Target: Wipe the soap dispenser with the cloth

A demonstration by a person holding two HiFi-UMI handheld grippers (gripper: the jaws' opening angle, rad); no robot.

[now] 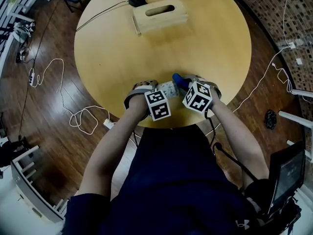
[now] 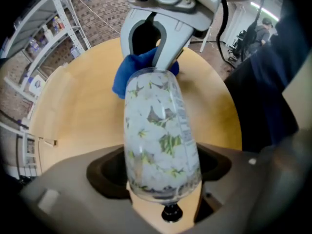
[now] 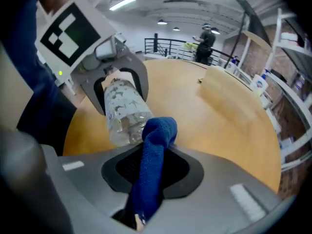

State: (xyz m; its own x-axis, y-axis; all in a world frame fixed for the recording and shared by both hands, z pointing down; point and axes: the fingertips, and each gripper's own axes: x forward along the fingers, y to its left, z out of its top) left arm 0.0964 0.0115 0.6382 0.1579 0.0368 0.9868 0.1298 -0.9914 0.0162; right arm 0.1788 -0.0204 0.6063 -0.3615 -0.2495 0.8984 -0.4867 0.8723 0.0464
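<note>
Left gripper (image 1: 142, 88) is clamped on the neck end of the soap dispenser (image 2: 158, 135). It holds the dispenser over the near edge of the table (image 1: 195, 38), with the base pointing away from its jaws. I cannot tell whether the base rests on the wood.

Right gripper (image 1: 188, 83) has its jaws closed on the cloth (image 3: 155, 160). A bunched fold sticks out past the tips and touches the dispenser at its base end.

The step in hand looks like the wipe itself, with contact made at the bottom of the body. Next, I judge, the cloth has to be dragged along the side toward the neck under light pressure. The left wrist would turn the dispenser so that fresh faces meet the cloth.

The dispenser is clear, smooth plastic, rounded and widening from the neck, with a pale label of green and grey leaves. That surface is probably slippery, so the clamp should stay firm.

The cloth is deep blue with a nubby weave, soft and folded thick.

The table is round, light wood with a matt finish. A wooden box (image 1: 159, 13) with an oval slot sits at its far side.
</note>
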